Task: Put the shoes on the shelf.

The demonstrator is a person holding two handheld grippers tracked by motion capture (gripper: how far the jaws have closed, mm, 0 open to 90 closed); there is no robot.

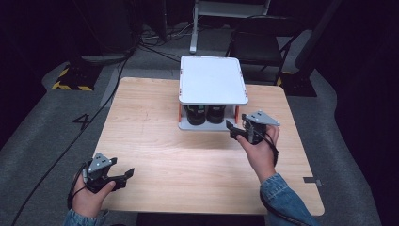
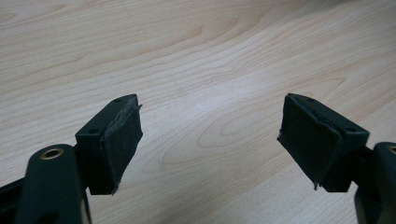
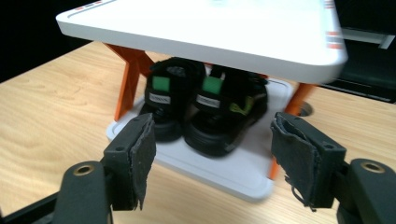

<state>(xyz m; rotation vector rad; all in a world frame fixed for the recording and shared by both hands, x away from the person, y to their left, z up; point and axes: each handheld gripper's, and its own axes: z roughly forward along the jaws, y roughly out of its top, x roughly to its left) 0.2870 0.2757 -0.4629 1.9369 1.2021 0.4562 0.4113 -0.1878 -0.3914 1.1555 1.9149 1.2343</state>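
black shoes [image 3: 205, 109] sit just beyond the empty, parted right gripper [image 3: 212, 158].

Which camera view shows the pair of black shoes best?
The right gripper view: the pair of black shoes sits close on the white rack's lower shelf, heels and green tabs visible. The high view gives only dark heels under the top shelf.

Table [image 1: 155, 141]: near half and whole left side bare wood, open passage for either gripper. Far centre blocked by two-tier white rack [image 1: 212, 80] on orange posts [image 3: 128, 77]. Lower tier [image 3: 243, 172] taken up by a pair of black shoes [image 3: 205, 109] side by side under the top shelf; little headroom above them, a bare strip of tray at their near-right. Right gripper [image 1: 241, 128] just beside the rack's near right corner.
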